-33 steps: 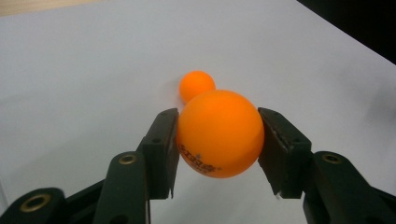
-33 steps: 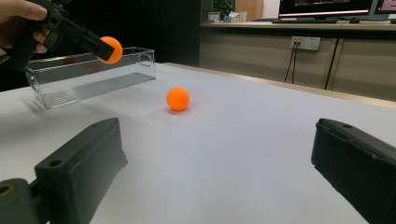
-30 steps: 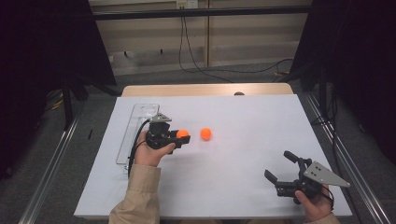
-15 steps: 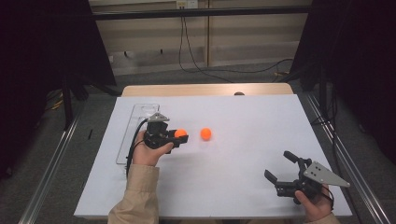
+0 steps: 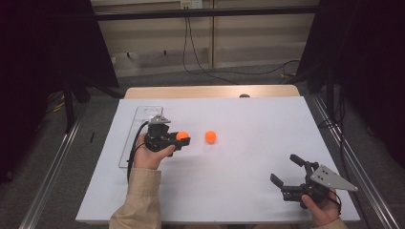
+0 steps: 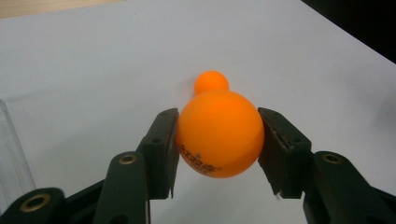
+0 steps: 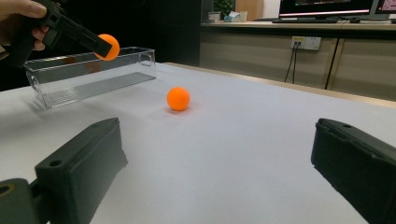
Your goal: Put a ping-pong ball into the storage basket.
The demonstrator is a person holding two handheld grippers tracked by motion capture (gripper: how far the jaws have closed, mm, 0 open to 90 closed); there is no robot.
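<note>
My left gripper (image 5: pixel 181 139) is shut on an orange ball (image 6: pixel 219 133), held a little above the white table; in the right gripper view that held ball (image 7: pixel 108 46) hangs in front of the clear tray. A second orange ball (image 5: pixel 210 137) lies on the table just to the right of the held one, also seen beyond it in the left gripper view (image 6: pixel 211 81) and in the right gripper view (image 7: pixel 178 98). My right gripper (image 5: pixel 286 171) rests near the table's front right corner, jaws wide open with nothing between them.
A clear plastic tray (image 5: pixel 138 125) lies along the table's left side, just left of my left hand; it looks empty in the right gripper view (image 7: pixel 88 74). The white table sheet (image 5: pixel 248 119) ends at a wooden strip at the back.
</note>
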